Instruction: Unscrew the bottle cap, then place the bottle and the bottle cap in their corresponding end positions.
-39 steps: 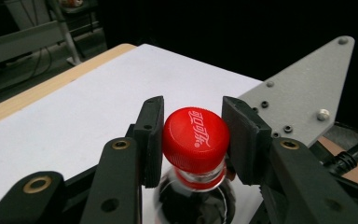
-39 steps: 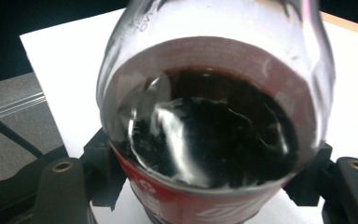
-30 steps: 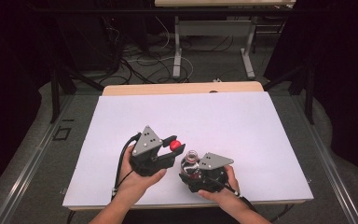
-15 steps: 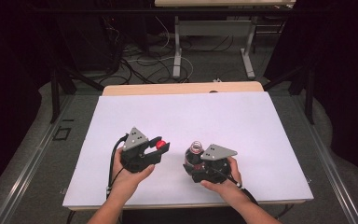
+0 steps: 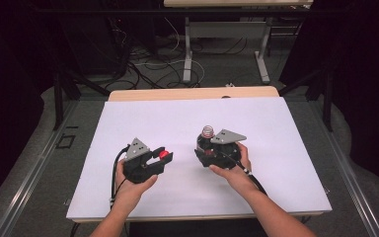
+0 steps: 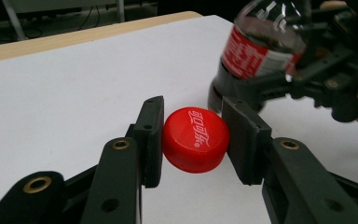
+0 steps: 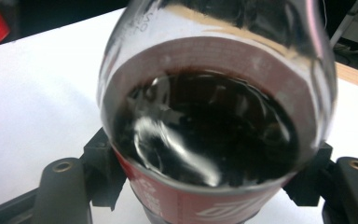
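Note:
A red bottle cap (image 6: 195, 138) with white lettering sits between the jaws of my left gripper (image 5: 162, 156), which is shut on it just above the white table. A small cola bottle (image 5: 207, 139) with a red label and no cap stands upright at centre right, its threaded neck bare. My right gripper (image 7: 205, 172) is shut around the bottle's labelled body (image 7: 205, 140), dark liquid showing inside. In the left gripper view the bottle (image 6: 261, 46) and the right gripper's jaws stand at the upper right, a short way from the cap.
A white sheet (image 5: 177, 123) covers the table, with a wooden edge (image 5: 187, 94) at the far side. Beyond it are table legs and cables on the dark floor (image 5: 177, 54).
The two grippers have drawn apart: the left one with the cap moved left and toward the person, the right one with the bottle moved right and slightly away.

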Demonstrator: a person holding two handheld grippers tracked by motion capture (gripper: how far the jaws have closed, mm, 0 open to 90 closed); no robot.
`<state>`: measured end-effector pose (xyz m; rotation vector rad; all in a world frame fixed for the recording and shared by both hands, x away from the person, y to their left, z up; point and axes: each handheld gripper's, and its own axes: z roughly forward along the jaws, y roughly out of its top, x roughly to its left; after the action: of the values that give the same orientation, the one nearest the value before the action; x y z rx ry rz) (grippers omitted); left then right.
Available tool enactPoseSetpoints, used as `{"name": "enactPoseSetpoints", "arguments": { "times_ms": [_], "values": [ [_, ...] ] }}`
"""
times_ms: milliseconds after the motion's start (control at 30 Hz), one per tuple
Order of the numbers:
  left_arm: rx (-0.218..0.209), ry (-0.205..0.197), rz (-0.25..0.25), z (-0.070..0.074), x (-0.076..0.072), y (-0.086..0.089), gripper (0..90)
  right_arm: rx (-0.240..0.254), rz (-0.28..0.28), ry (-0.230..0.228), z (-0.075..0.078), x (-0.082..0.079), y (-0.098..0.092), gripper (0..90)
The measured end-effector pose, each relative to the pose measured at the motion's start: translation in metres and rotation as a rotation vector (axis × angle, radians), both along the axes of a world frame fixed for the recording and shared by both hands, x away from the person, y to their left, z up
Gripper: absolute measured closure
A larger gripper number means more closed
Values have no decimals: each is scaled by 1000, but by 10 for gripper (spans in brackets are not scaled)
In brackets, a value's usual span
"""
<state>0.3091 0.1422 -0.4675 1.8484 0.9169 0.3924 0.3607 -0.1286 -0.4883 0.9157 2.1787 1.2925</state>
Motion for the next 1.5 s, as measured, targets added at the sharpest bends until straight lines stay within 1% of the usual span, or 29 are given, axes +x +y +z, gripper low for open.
{"name": "enactPoseSetpoints", "arguments": {
  "times_ms": [133,200,300,467,533,667,800,833,1000,1033,1067,1100,1133,1200,1233,1267,1300,1333,1400,1433,1467,1500],
  "values": [
    [6,16,-1,-6,3,0,609,11,-31,19,0,19,5,287],
    [9,15,-1,-8,3,0,609,4,-46,23,1,29,6,287],
    [5,17,0,-9,4,3,609,18,-69,38,2,44,7,287],
    [-4,20,8,-10,4,6,609,7,-113,26,1,66,11,287],
    [-6,18,11,-9,4,7,609,2,-124,33,0,74,15,287],
    [-11,20,23,-10,5,10,609,-10,-123,27,-3,84,21,287],
    [-10,25,40,-11,5,14,609,-14,-118,30,-9,92,29,287],
    [-14,28,47,-11,5,15,609,-10,-120,35,-12,94,31,286],
    [-17,31,62,-11,5,20,609,-29,-122,59,-28,100,38,286],
    [-19,32,67,-11,5,20,609,-40,-123,47,-31,100,38,287],
    [-20,31,68,-12,5,20,609,-25,-122,48,-33,101,39,287],
    [-21,32,71,-13,6,20,609,-21,-126,52,-35,101,39,286],
    [-18,34,71,-13,6,20,609,-9,-120,68,-36,100,39,286],
    [-18,38,71,-14,6,20,608,-5,-119,60,-41,100,38,286],
    [-17,40,73,-15,6,20,609,-15,-119,80,-41,100,37,286],
    [-17,39,73,-15,6,21,609,-4,-122,71,-45,101,37,286],
    [-17,43,72,-15,6,21,609,-3,-124,73,-46,101,37,285],
    [-20,43,76,-15,6,21,609,-23,-122,79,-48,101,36,285],
    [-18,44,74,-15,7,21,609,0,-127,73,-51,102,35,285],
    [-15,43,74,-15,7,22,609,2,-126,80,-51,102,34,284],
    [-11,46,72,-15,7,22,608,3,-126,69,-52,101,34,283],
    [-15,50,71,-16,7,21,609,5,-127,70,-52,100,33,281]
  ]
}}
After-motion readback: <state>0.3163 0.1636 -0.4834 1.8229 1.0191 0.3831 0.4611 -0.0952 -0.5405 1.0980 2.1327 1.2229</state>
